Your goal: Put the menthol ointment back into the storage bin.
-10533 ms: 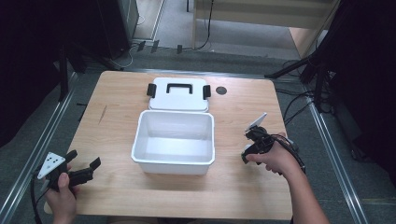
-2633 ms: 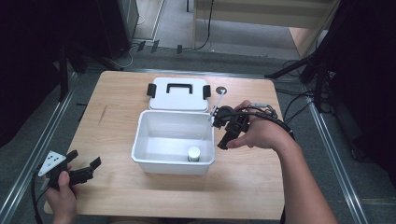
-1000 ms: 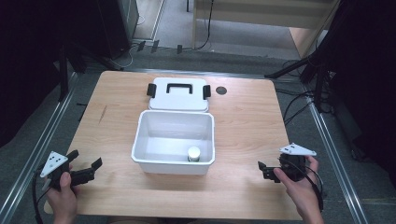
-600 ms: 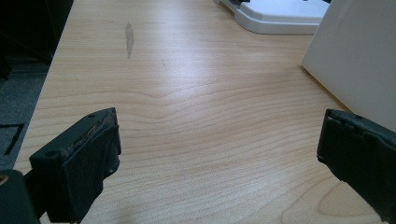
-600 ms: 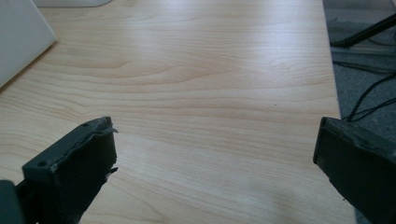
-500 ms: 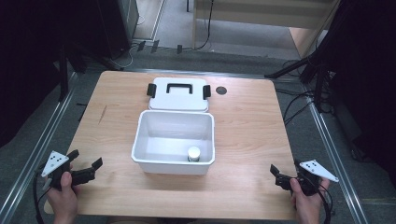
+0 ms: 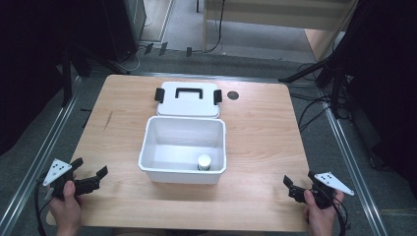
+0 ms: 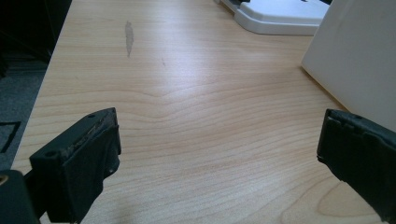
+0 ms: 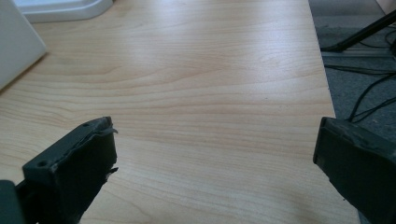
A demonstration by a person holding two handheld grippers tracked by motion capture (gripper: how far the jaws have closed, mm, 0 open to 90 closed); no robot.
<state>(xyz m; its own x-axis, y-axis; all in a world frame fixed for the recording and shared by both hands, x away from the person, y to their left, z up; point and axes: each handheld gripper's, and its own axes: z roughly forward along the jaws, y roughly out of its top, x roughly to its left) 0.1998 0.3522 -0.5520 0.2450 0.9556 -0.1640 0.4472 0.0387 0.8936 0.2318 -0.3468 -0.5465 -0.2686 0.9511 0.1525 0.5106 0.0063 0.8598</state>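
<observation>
- High view: the person's body is cut off at the bottom edge, with just hands and a bit of forearm in sight. The left gripper (image 7: 90,178) rests at the near left corner of the table (image 7: 265,132), held low, jaws apart and empty. The right gripper (image 7: 293,186) sits at the near right corner, jaws apart and empty too. Between them, well apart from both, stands the white box (image 7: 183,150), open; a small white jar (image 7: 203,162) stands inside against its near wall. The lid (image 7: 188,98) lies flat just behind the box.
- Left gripper view: the jaws are cut off at the frame's bottom, spread wide over bare wood. The box (image 8: 359,60) wall shows at the right, cropped; a corner of the lid (image 8: 280,16) lies beyond.
- Right gripper view: jaws wide apart over bare table, nothing between. A sliver of the box (image 9: 16,44) is at the left edge.
</observation>
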